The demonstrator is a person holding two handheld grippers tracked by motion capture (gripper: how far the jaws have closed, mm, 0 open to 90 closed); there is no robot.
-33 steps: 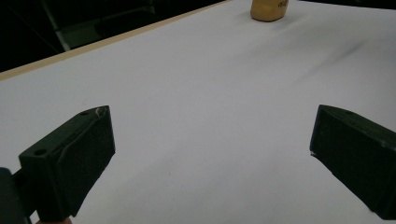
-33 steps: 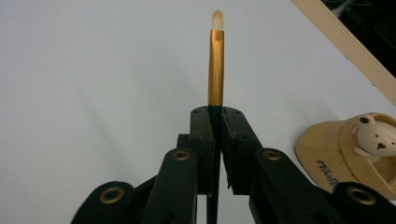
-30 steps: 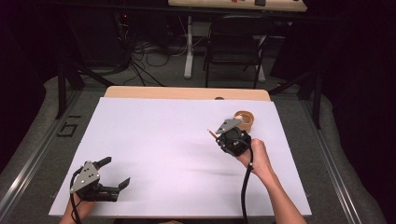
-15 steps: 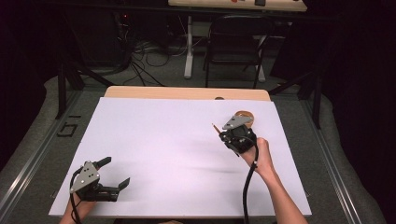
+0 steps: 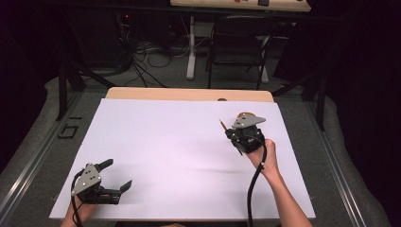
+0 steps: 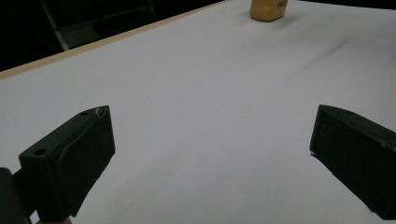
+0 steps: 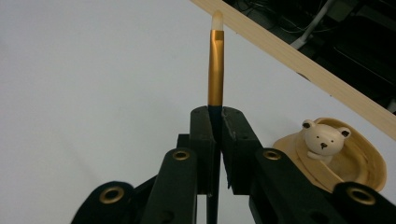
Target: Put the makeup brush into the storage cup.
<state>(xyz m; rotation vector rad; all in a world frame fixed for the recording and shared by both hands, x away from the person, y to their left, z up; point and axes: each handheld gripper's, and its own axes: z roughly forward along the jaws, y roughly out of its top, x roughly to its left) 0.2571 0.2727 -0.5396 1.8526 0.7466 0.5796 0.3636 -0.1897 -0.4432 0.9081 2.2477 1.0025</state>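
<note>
In the high view the right gripper (image 5: 235,131) sits right of the frame's centre, over the white tabletop (image 5: 179,151), held by a hand (image 5: 265,153) whose forearm runs down to the bottom edge. Its jaws are clenched on a slim brush (image 7: 215,70): in the right gripper view the two black jaws meet at the middle of the frame with the brush's dark handle pinched between them, and the gold ferrule rises straight up from them to a pale tip near the top edge. In the high view the same brush shows as a thin stick poking up and to the left from the gripper.

Just behind the gripper in the high view, partly hidden by its grey plate, lies a tan wooden holder (image 5: 243,115). The right gripper view shows it at the lower right of the frame as a shallow round dish (image 7: 369,163) with a small cream bear figure (image 7: 323,137) sitting in it; the brush is apart from the dish, to its left in that frame.

The left gripper (image 5: 117,176) rests at the lower left of the high view, well apart from the right one, its jaws released and spread wide. In the left gripper view the two jaws stand at the left and right edges with bare white tabletop between them, and the tan holder (image 6: 267,9) sits far off at the top edge
</note>
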